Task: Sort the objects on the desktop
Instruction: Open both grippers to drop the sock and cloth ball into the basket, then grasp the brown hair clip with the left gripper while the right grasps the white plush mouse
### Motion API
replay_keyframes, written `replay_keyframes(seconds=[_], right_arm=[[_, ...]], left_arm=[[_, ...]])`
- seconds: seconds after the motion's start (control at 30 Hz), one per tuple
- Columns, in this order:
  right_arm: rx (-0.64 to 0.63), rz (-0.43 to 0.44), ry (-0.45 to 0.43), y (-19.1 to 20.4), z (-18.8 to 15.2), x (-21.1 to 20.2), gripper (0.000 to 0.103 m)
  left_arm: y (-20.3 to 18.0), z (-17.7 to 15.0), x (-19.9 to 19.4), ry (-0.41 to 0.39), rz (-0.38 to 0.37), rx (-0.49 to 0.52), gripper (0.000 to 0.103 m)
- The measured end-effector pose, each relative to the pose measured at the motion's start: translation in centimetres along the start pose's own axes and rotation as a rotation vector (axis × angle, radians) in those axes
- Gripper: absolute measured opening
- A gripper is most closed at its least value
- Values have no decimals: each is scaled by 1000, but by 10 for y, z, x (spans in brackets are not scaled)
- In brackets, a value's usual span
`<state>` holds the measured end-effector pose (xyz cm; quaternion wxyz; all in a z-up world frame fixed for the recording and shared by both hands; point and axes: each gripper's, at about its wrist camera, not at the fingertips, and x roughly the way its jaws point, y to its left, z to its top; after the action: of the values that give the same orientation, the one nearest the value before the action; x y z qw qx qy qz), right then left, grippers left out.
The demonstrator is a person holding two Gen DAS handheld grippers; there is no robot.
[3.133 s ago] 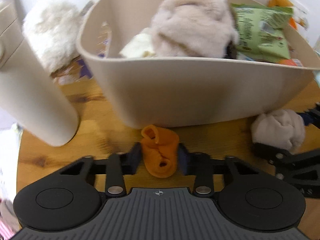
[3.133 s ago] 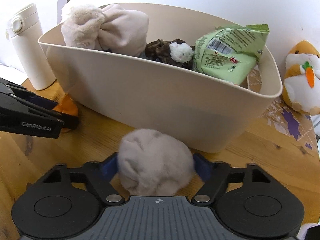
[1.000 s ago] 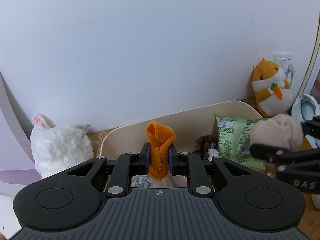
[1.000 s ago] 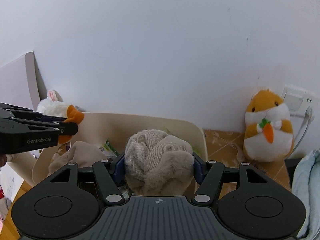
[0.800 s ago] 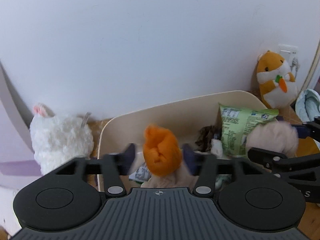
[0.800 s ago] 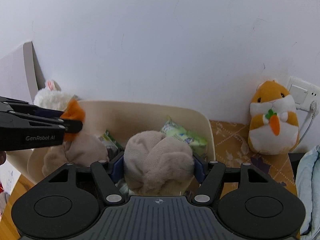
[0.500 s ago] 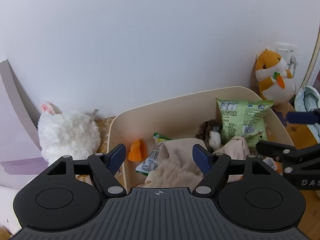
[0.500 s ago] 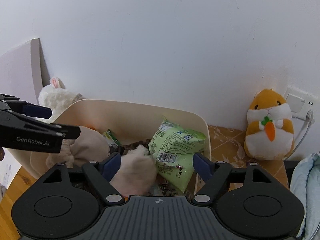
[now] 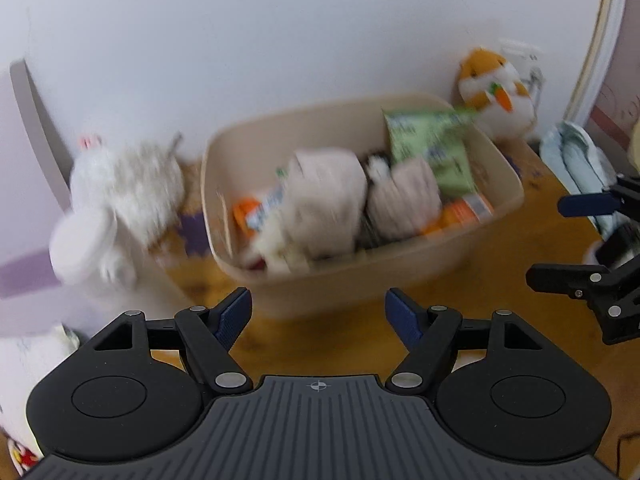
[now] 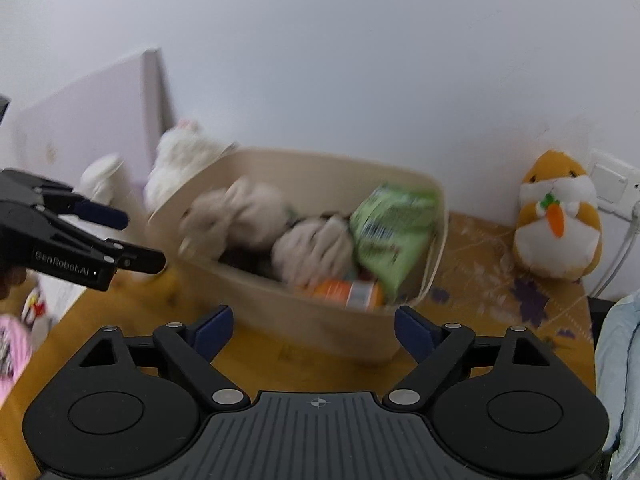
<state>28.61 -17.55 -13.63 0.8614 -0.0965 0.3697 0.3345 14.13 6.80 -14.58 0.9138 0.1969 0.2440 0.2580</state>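
Beyond left hand-held gripper (image 9: 319, 311) (jaws wide, empty): bin (image 9: 440, 256).

Orange hamster plush (image 10: 558, 216) with carrot upright on tabletop (image 10: 496, 280) against white wall (image 10: 320, 60); wall socket (image 10: 610, 178) just right of plush, cable hanging; pale blue cloth (image 9: 580, 168) near plush, at tabletop's right edge

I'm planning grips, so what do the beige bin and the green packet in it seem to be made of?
Beige bin: likely matte plastic, with smooth rigid walls and a rounded rim. Green packet: probably thin glossy film, crinkled and printed. Blur leaves both uncertain.
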Motion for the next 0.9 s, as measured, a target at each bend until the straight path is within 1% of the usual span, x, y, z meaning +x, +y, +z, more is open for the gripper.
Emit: replay_keyframes(seconds=[0.1,0.2,0.27,0.3,0.4,0.53,0.63,0.83,0.9], right_arm=[[-43,36,49,6,-15,-4,92],[-71,67,99,14,-31,-4,93],[-73,95,128,17,-41,-3,96],[-74,106,143,19,-46,-2,99],[-94,122,195,27,-59,7,101],[-132,106,226,38,-75,17,102],[-135,92,240,45,-85,26,102],[-151,54,250,51,-96,40,102],[-130,34,245,51,-96,46,102]], left_arm=[[-8,-20,-1,47,-31,4,75],[-18,-40,0,87,-42,26,75],[-22,-51,3,111,-52,36,75],[-25,-56,5,127,-59,38,75],[-33,-72,10,176,-85,40,75],[-45,-93,19,244,-99,52,75],[-50,-107,28,275,-80,42,75],[-52,-121,38,300,-44,40,75],[-50,-121,40,306,-38,34,75]])
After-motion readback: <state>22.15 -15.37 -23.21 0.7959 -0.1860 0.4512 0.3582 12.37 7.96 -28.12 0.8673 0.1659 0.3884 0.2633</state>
